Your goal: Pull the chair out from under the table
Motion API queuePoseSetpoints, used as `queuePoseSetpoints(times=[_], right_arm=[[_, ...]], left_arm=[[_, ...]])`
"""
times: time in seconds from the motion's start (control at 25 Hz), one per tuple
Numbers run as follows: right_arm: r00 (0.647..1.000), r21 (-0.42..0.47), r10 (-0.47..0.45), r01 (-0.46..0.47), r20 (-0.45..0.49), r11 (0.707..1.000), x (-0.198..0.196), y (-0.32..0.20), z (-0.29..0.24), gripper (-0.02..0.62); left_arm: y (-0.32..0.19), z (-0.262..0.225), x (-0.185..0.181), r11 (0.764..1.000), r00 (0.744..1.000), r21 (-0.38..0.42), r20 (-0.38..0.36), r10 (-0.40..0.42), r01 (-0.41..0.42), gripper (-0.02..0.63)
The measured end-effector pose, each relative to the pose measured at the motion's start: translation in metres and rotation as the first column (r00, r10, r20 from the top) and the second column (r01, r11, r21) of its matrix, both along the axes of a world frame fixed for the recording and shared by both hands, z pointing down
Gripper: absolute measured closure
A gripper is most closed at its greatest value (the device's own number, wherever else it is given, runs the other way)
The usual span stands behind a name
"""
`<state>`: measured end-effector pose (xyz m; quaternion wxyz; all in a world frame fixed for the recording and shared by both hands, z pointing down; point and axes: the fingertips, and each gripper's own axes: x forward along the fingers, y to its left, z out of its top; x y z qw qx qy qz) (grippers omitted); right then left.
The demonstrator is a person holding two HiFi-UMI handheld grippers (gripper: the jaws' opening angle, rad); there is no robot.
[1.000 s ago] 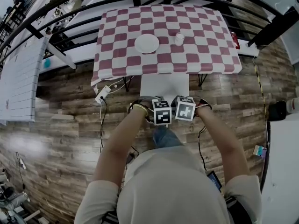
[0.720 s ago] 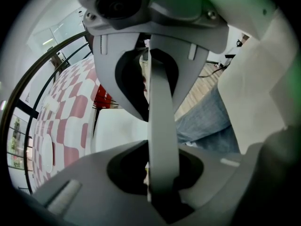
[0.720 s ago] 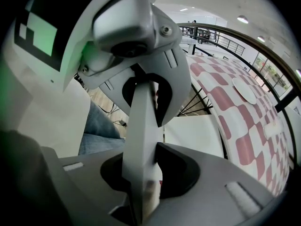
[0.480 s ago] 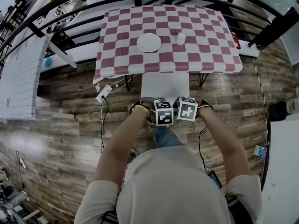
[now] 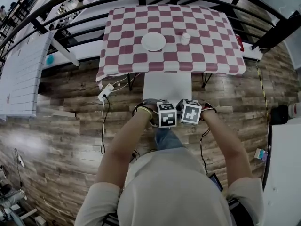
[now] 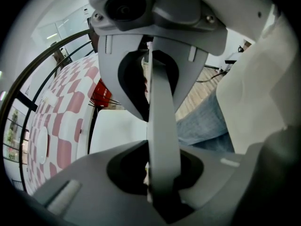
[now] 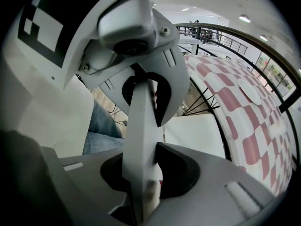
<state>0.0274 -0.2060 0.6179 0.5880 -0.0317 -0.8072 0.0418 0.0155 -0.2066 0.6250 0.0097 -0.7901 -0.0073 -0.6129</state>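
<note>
The white chair (image 5: pixel 167 85) stands at the near side of the table (image 5: pixel 127 55), which wears a red and white checked cloth; its seat shows in front of the cloth's edge. Both grippers point steeply down side by side at the chair's backrest. The left gripper (image 6: pixel 162 140) is shut on the backrest's top edge, seen as a pale upright slab (image 6: pixel 162 107) between its jaws. The right gripper (image 7: pixel 141 173) is shut on the same edge (image 7: pixel 141 126). In the head view only their marker cubes show, left (image 5: pixel 166 115) and right (image 5: pixel 190 112); the jaws are hidden beneath.
A white plate (image 5: pixel 153 42) and a small cup (image 5: pixel 185 38) sit on the table. A power strip with cables (image 5: pixel 104 92) lies on the wooden floor left of the chair. A black railing (image 5: pixel 56 6) curves behind the table. White boards (image 5: pixel 21 74) lie at left.
The grippers and the chair have shifted slightly toward me, away from the table; a little more of the seat shows. Both grips are unchanged.
</note>
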Motion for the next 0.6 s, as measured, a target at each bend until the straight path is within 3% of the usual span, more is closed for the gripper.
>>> queuePoseSetpoints(times=[0.16, 0.32, 0.44, 0.6], right_arm=[[1.0, 0.001, -0.002, 0.002, -0.001, 1.0, -0.001, 0.006, 0.0, 0.512], [1.0, 0.001, 0.002, -0.002, 0.001, 1.0, -0.003, 0.012, -0.001, 0.512], [1.0, 0.004, 0.004, -0.004, -0.003, 1.0, -0.003, 0.017, 0.001, 0.511], [1.0, 0.003, 0.009, -0.009, -0.002, 1.0, -0.004, 0.024, 0.001, 0.511]], left_arm=[[0.007, -0.001, -0.001, 1.0, 1.0, -0.002, -0.001, 0.004, -0.004, 0.528], [-0.003, 0.027, 0.0, 0.997, 1.0, 0.074, -0.002, 0.01, -0.01, 0.528], [0.014, 0.006, -0.001, 1.0, 1.0, 0.022, -0.009, 0.023, -0.022, 0.529], [0.023, 0.002, -0.004, 0.999, 1.0, 0.014, -0.005, 0.03, -0.03, 0.529]])
